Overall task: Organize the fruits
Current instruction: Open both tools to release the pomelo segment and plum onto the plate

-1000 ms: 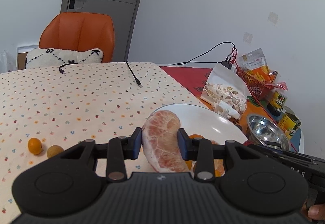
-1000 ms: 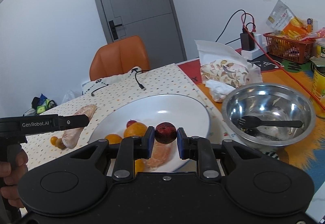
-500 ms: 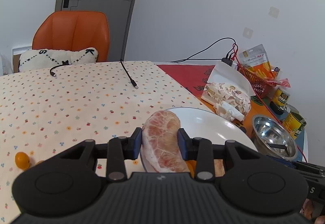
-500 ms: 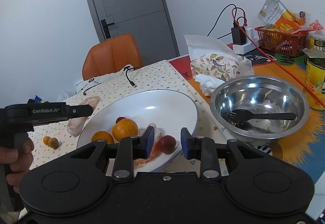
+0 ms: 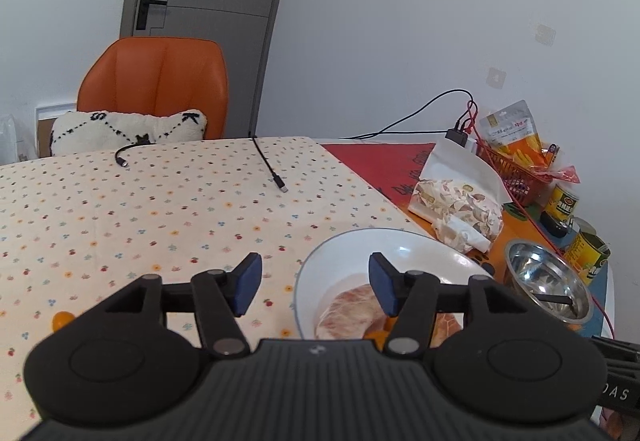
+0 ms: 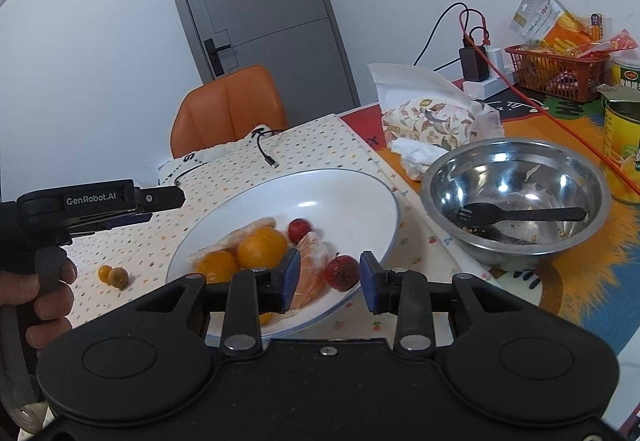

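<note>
Both the left gripper (image 5: 314, 289) and the right gripper (image 6: 329, 279) are held with jaws spread and empty above the white plate (image 6: 360, 197), where the fruit is gathered. The pomelo segment (image 5: 348, 315) lies on the plate's left side, the red fruit (image 6: 341, 272) near its front rim. Two small fruits (image 6: 113, 276) remain on the tablecloth to the left, judged next.

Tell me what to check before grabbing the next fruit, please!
1. Left gripper open and holding nothing: ok.
2. Right gripper open and holding nothing: ok.
3. Pomelo piece lying in the white plate: ok.
4. Red fruit resting in the plate, free of the pads: ok.
5. All fruit on the plate: not ok, two small fruits sit on the tablecloth.
6. Path to them clear: cannot tell, the left gripper is close above.
</note>
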